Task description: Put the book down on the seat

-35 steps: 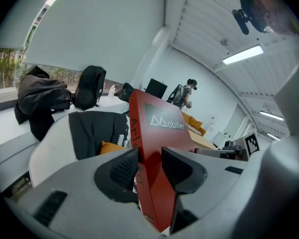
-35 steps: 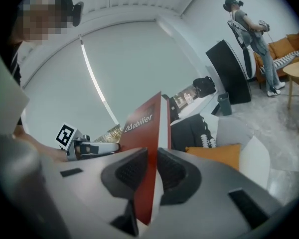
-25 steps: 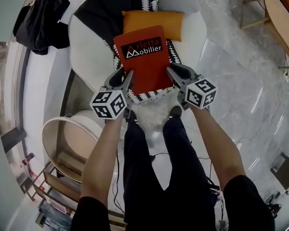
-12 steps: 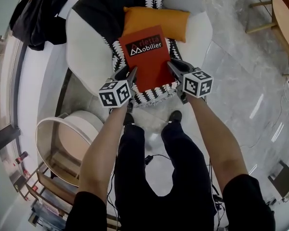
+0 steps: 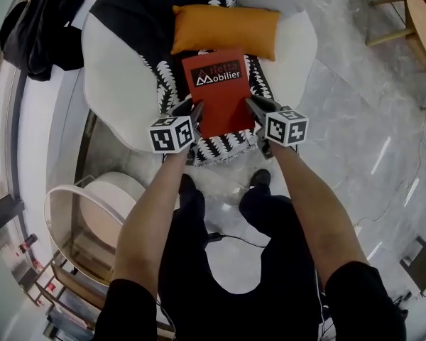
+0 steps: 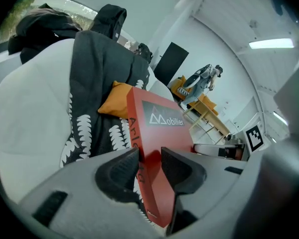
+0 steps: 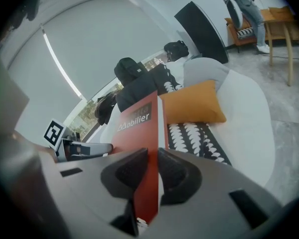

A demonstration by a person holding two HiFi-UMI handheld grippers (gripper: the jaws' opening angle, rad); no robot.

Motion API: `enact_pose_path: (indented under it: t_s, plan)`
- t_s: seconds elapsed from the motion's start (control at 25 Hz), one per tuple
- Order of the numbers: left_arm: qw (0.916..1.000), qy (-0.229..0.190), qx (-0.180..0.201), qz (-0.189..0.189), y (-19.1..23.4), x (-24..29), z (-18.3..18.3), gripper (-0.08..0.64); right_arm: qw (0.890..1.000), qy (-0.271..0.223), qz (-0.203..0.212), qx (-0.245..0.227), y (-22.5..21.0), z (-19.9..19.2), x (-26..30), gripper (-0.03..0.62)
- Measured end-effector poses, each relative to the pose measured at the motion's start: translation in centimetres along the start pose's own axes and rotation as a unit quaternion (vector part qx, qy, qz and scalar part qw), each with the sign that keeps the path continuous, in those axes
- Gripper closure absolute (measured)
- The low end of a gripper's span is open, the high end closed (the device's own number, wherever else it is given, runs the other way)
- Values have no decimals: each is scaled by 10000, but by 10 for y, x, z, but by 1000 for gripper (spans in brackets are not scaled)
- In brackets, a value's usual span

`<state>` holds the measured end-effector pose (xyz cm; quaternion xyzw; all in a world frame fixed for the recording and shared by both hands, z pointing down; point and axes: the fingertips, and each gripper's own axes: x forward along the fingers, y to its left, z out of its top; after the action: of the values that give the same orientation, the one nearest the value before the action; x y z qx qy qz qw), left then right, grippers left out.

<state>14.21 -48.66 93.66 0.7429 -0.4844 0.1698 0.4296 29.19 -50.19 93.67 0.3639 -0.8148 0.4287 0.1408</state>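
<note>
Red book [image 5: 216,91], near corners clamped in closed jaws of left gripper [image 5: 196,109] and right gripper [image 5: 250,104], over white seat [image 5: 113,84]; orange cushion [image 5: 226,28] beyond.

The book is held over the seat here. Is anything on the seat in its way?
Nothing blocks it. A patterned blanket covers the seat under the book, and an orange cushion lies at the seat's back, just past the book's far edge; it might crowd the book.

Bright, even light all round me. A ceiling strip light [image 6: 271,44] glares at two o'clock in my left gripper view. Edges bend and darken; my left gripper [image 6: 149,154], close up, looks soft.
</note>
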Motion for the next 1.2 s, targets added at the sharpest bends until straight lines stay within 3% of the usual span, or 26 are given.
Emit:
enact_pose_path:
  t_s: [0.24, 0.48, 0.72, 1.2]
  plan:
    - [9998, 176, 47, -16, 23, 30, -19, 410, 9998, 111, -82, 158, -25, -23, 27, 520]
    - [9991, 384, 185, -10, 45, 52, -33, 410, 9993, 301, -173, -115, -41, -40, 51, 520]
    - [9989, 437, 180, 24, 63, 70, -40, 410, 9992, 283, -257, 84, -55, -51, 71, 520]
    - [9977, 599, 299, 51, 84, 86, -54, 410, 9970, 623, -376, -256, -65, -68, 93, 518]
